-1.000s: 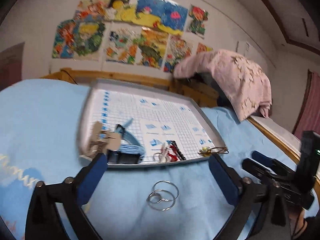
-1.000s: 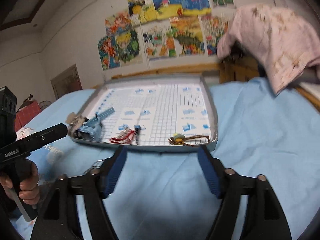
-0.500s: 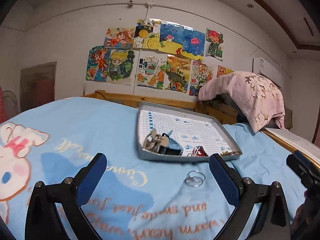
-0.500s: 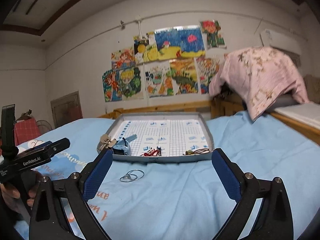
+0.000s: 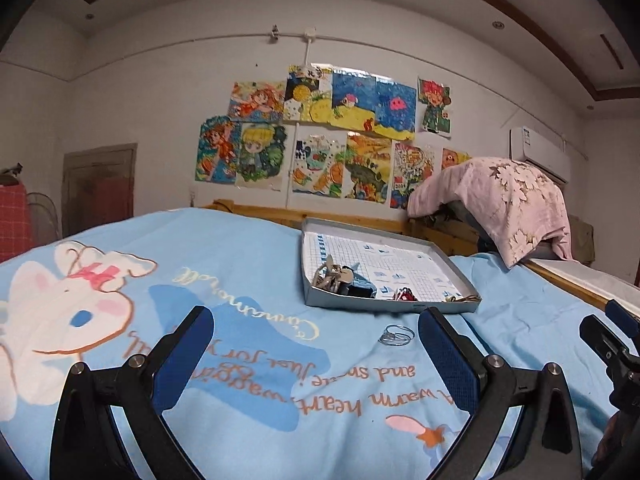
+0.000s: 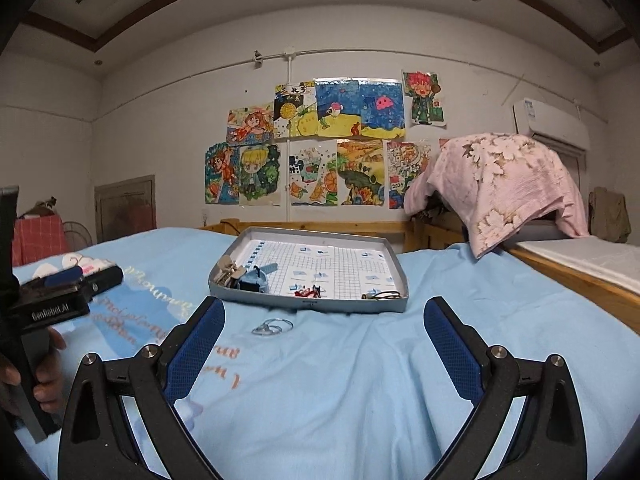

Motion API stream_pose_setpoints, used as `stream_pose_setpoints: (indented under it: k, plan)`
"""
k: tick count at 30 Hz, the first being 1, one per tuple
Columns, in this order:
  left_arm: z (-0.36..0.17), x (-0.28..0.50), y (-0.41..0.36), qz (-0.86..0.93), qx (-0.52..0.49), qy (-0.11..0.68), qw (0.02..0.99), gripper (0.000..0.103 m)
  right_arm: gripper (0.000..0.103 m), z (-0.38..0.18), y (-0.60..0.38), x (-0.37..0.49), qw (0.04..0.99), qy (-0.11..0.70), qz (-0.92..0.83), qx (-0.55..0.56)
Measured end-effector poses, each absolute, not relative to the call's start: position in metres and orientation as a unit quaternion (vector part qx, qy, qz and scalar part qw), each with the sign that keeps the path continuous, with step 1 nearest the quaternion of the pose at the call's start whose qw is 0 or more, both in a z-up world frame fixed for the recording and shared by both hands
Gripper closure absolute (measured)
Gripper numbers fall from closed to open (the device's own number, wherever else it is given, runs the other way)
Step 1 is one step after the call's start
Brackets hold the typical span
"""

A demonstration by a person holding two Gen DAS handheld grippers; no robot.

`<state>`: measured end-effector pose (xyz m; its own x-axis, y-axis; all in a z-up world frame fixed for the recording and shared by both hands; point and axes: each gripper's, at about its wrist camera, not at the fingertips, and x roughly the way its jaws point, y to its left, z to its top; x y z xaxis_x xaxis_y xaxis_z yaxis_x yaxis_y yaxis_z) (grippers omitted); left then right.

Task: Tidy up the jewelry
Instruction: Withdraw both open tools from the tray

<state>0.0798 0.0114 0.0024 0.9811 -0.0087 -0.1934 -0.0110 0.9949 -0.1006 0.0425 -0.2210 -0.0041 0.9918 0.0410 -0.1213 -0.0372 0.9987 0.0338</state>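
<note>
A grey tray (image 5: 384, 304) (image 6: 308, 305) with a grid-paper lining lies on the blue bedsheet. It holds a beige hair clip (image 5: 326, 276) (image 6: 225, 270), a blue clip (image 5: 358, 280) (image 6: 254, 279), a red piece (image 5: 404, 294) (image 6: 306, 292) and a brown cord bracelet (image 5: 464, 298) (image 6: 380, 295). Silver rings (image 5: 396, 335) (image 6: 272, 326) lie on the sheet in front of the tray. My left gripper (image 5: 316, 344) is open and empty, well short of the rings. My right gripper (image 6: 324, 334) is open and empty, behind the tray.
The bed has a wooden headboard (image 6: 320, 226) against a wall with drawings. A pink cloth (image 6: 504, 184) covers a pile at the right. A wooden bed edge (image 6: 572, 280) runs along the right. The left gripper's body (image 6: 60, 300) and hand show at the left of the right wrist view.
Both grippers have pulled back from the tray and risen, so the tray and rings look smaller and farther. The right gripper's jaws have spread wider. Nothing was picked up.
</note>
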Motion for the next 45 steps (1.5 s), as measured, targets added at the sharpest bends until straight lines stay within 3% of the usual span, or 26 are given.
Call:
stream_pose_setpoints:
  k: [11, 30, 37, 45]
  plan:
    - [0.002, 0.072, 0.009, -0.012, -0.041, 0.106, 0.993, 0.0, 0.005, -0.001, -0.218, 0.033, 0.998, 0.062, 0.001, -0.001]
    - [0.002, 0.157, 0.013, -0.052, -0.031, 0.203, 0.977, 0.0, 0.005, 0.036, -0.219, 0.134, 0.986, 0.155, 0.06, -0.027]
    - [0.006, 0.196, 0.01, -0.034, -0.001, 0.197, 0.98, 0.0, 0.005, 0.01, -0.219, 0.189, 0.969, 0.229, 0.087, 0.019]
    - [-0.009, 0.249, 0.005, -0.047, -0.031, 0.222, 0.973, 0.0, 0.006, -0.015, -0.217, 0.236, 0.968, 0.238, 0.074, -0.021]
